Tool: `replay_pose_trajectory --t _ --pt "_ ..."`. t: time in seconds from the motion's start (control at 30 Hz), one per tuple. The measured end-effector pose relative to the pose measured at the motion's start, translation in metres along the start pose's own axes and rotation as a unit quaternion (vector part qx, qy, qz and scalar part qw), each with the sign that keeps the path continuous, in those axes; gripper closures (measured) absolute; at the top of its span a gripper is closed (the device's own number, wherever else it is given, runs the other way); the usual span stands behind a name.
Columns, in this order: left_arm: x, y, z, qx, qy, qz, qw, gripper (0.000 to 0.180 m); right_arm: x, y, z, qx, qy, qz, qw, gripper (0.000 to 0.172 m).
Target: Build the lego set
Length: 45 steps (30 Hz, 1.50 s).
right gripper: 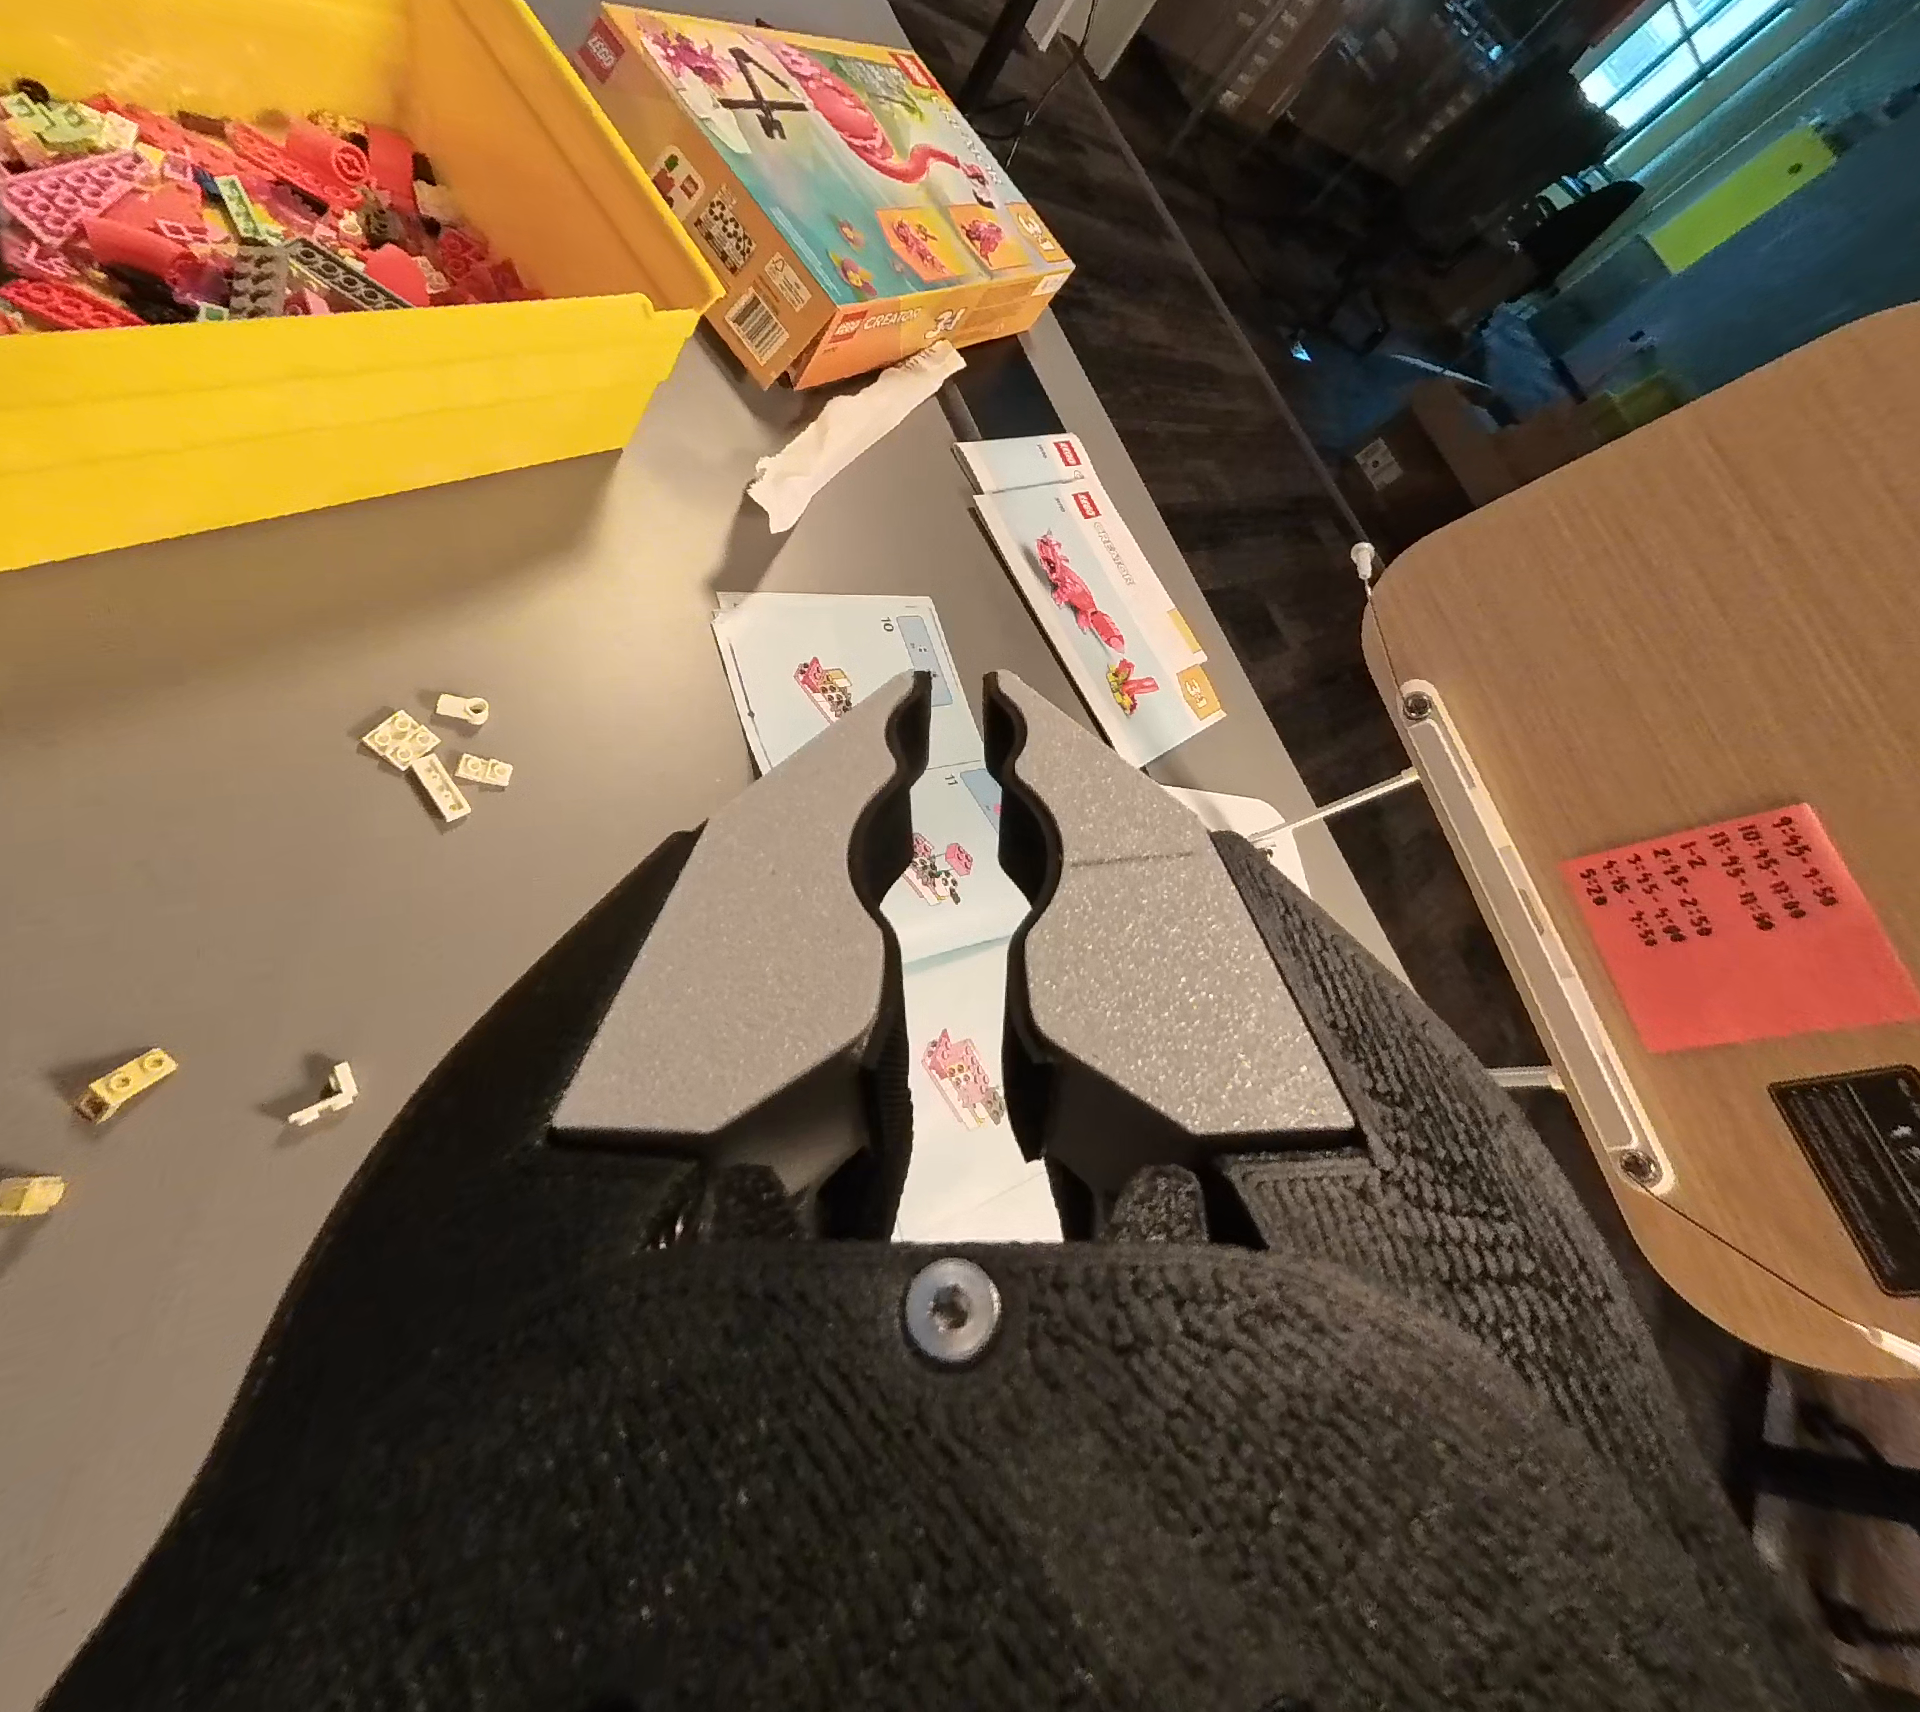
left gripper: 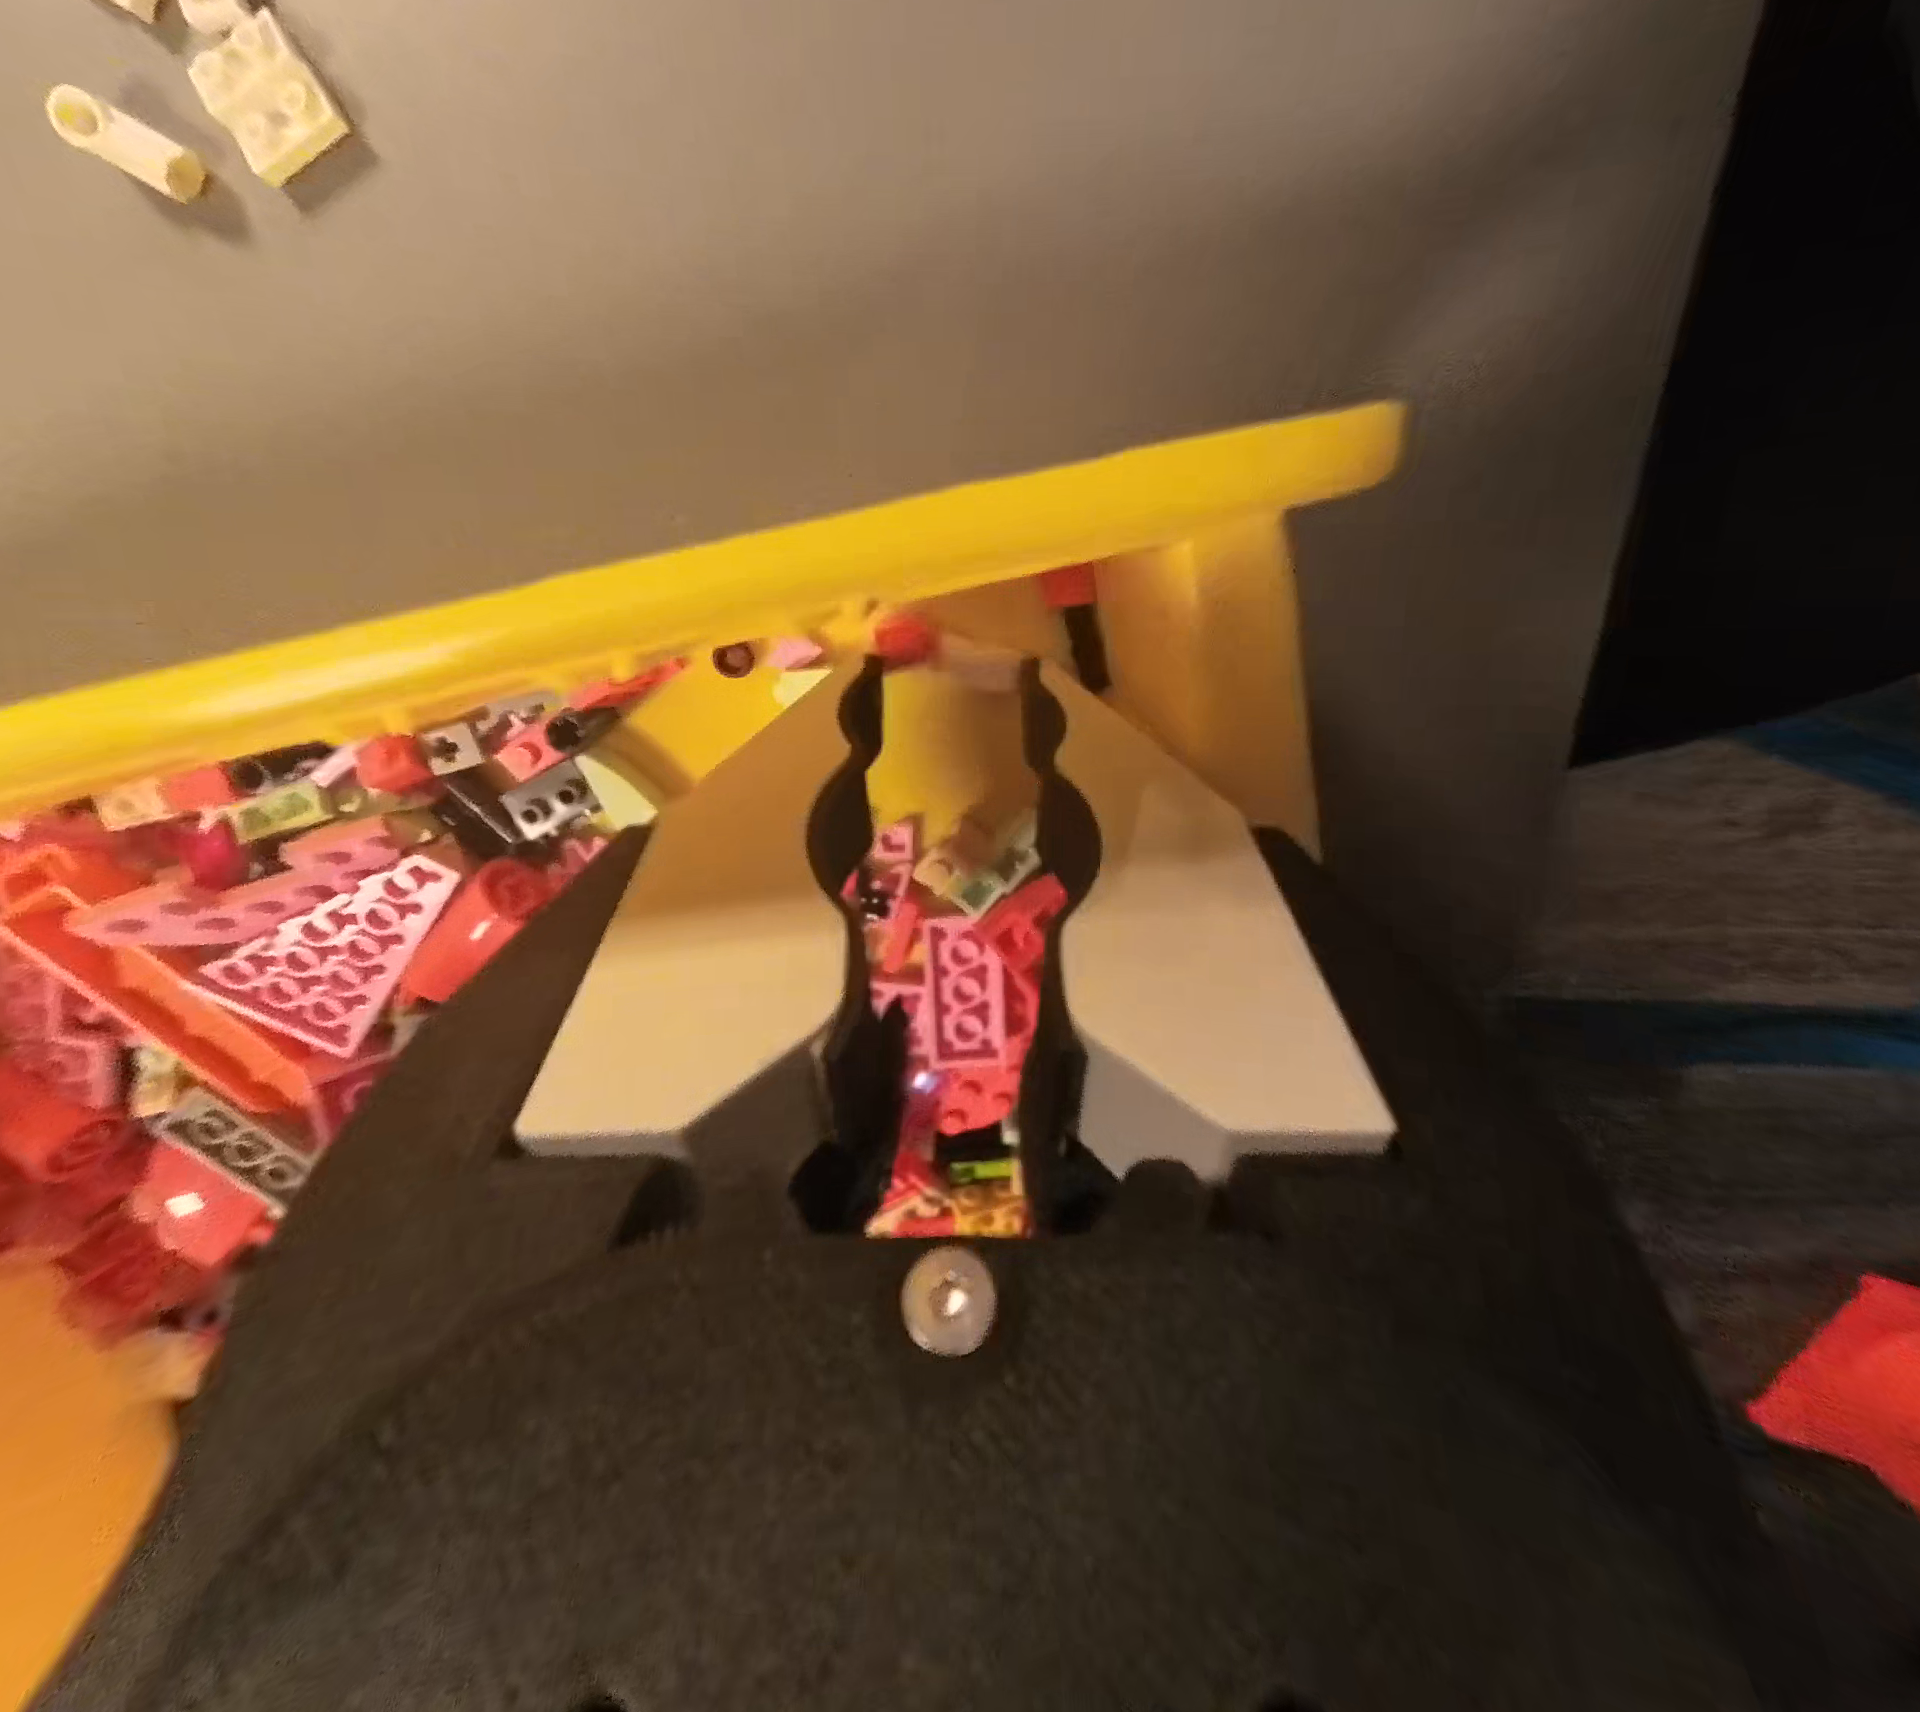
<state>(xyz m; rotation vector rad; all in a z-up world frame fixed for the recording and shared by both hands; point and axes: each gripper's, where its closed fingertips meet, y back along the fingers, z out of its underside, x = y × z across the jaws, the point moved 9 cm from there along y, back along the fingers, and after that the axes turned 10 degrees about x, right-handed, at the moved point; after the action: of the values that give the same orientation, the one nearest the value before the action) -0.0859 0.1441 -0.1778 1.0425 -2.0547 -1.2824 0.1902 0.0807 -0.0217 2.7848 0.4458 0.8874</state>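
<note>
My left gripper reaches into a yellow bin full of red, pink and black bricks. Its fingers stand apart, tips close to the bin's far wall. A small red piece and a pale piece lie blurred right at the tips; I see no pad pressing on them. My right gripper hovers over an open instruction booklet on the grey table, fingers a narrow slit apart with nothing between them. The bin also shows in the right wrist view, at the far left.
Several cream pieces lie on the table left of my right gripper, also in the left wrist view. Two more small pieces lie nearer. A set box, a white paper wrapper, a second booklet and a wooden surface stand to the right. The tips of one gripper are about 30 centimeters away from the tips of the other.
</note>
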Motion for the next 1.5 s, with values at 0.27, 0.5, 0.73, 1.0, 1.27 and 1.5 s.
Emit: replay_pose_trajectory --t 0.27,0.5,0.73,1.0,1.27,1.5 --pt "0.001 0.001 0.002 -0.017 -0.006 -0.022 1.0 0.177 0.001 0.002 0.0 0.005 -0.002 0.0 1.0 0.164" --pt "-0.001 0.004 0.009 0.003 0.078 -0.027 0.997 0.175 0.002 0.004 0.0 0.011 -0.007 0.0 1.0 0.164" --pt "0.001 0.002 0.005 0.04 0.156 -0.033 0.986 0.158 0.003 0.005 0.001 0.014 -0.009 -0.002 1.0 0.163" --pt "-0.001 0.012 0.014 -0.035 0.108 -0.089 0.989 0.172 0.005 0.008 0.002 0.023 -0.015 -0.001 1.0 0.164" --pt "-0.054 0.108 -0.043 0.164 0.117 -0.292 0.935 0.173 0.009 0.015 0.003 0.039 -0.024 0.005 0.999 0.164" --pt "-0.101 0.03 -0.096 0.014 0.12 -0.163 0.979 0.172 0.013 0.02 0.005 0.048 -0.032 0.01 0.998 0.164"
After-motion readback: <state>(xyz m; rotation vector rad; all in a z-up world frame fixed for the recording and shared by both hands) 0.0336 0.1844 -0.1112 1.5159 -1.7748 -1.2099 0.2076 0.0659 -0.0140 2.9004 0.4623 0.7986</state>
